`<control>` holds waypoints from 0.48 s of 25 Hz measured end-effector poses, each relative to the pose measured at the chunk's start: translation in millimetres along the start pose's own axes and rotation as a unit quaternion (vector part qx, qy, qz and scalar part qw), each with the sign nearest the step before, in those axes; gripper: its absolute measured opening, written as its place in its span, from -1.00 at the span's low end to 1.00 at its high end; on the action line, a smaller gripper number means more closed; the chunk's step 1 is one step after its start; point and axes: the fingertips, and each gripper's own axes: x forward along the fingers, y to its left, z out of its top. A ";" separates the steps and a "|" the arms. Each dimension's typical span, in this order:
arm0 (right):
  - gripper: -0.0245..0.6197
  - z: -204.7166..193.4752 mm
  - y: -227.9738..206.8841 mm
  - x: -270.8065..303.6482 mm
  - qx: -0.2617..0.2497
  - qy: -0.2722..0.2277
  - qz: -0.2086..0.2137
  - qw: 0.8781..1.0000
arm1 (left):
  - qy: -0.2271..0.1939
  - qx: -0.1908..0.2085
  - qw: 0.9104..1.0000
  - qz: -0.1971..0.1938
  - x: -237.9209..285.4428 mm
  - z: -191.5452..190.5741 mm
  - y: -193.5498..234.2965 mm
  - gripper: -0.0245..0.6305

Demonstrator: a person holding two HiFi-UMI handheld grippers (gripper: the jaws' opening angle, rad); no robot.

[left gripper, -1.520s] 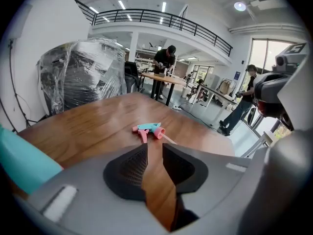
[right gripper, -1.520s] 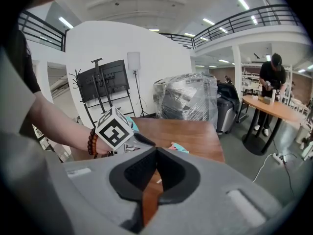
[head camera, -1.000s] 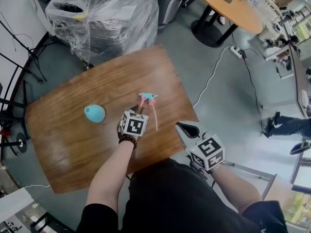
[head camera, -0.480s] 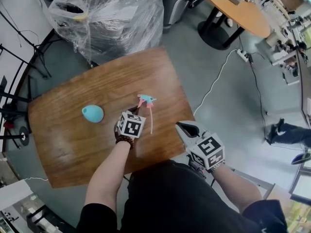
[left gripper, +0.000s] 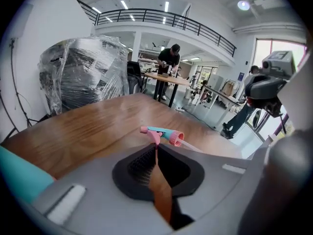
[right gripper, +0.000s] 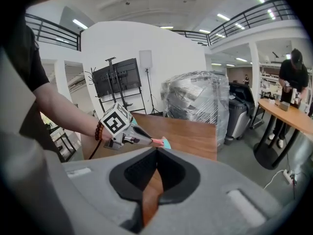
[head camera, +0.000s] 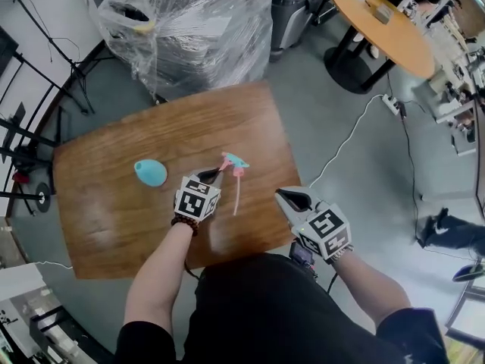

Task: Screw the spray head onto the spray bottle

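The spray head, teal with a pink nozzle, trigger and collar, lies near the middle of the wooden table, its thin tube trailing toward me. My left gripper is shut on the spray head by its pink trigger, the jaw tips meeting on it. The teal spray bottle lies on its side to the left, apart from both grippers. My right gripper hovers at the table's front right edge, shut and holding nothing. From there the left gripper shows with the pink part at its tips.
A pallet wrapped in clear plastic stands beyond the table's far edge. A round orange table is at the back right, and a white cable runs over the floor on the right. Black stands stand at the left.
The left gripper's jaws have closed on the spray head's trigger. The right gripper has stayed where it was. The head view has shifted slightly.
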 end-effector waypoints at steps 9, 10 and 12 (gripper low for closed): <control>-0.51 10.0 -18.2 -0.5 0.089 -0.001 0.129 0.988 | -0.099 0.056 0.993 -0.042 -56.9 46.5 -34.0 -0.83; -0.46 14.2 -20.0 -0.8 0.107 -0.001 0.149 0.983 | -0.108 0.071 0.991 -0.046 -65.0 51.1 -39.7 -0.83; -0.35 22.4 -21.8 -0.1 0.130 0.003 0.187 0.974 | -0.124 0.098 0.986 -0.057 -81.5 60.6 -51.2 -0.84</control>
